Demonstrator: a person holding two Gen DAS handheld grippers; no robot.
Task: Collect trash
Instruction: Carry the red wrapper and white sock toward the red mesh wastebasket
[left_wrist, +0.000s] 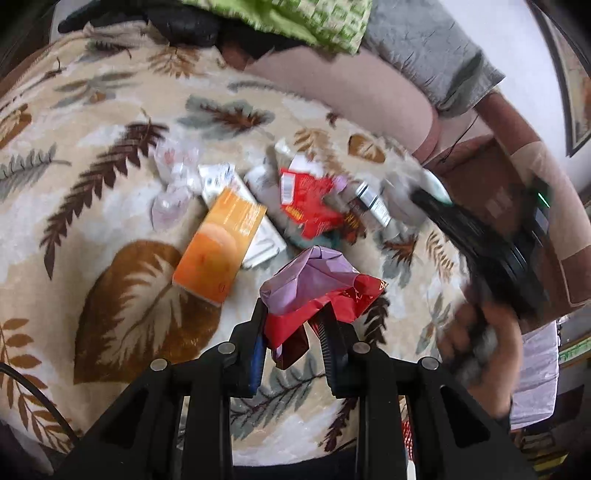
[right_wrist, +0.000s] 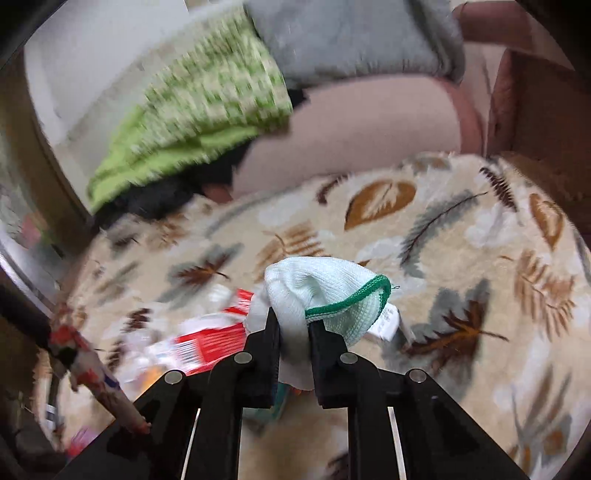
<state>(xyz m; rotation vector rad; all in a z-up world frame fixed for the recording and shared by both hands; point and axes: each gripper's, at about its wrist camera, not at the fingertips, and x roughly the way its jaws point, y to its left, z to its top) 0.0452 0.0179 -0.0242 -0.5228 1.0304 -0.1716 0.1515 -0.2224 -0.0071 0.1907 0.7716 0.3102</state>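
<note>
wrapper (left_wrist: 317, 291) in left claw (left_wrist: 291, 325) | white cloth (right_wrist: 325, 295) in right claw (right_wrist: 293, 328)

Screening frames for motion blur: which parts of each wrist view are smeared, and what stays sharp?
Left wrist view: the held red and lilac wrapper is sharp; the orange box is mildly soft; the right gripper and hand are streaked. Right wrist view: the white knit glove is crisp; the green checked cloth and red packet are smeared.

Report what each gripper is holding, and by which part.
Left gripper: crumpled red and lilac wrapper, pinched at its lower end. Right gripper: white knit cloth with green trim, gripped by a bunched fold near the trim.
</note>
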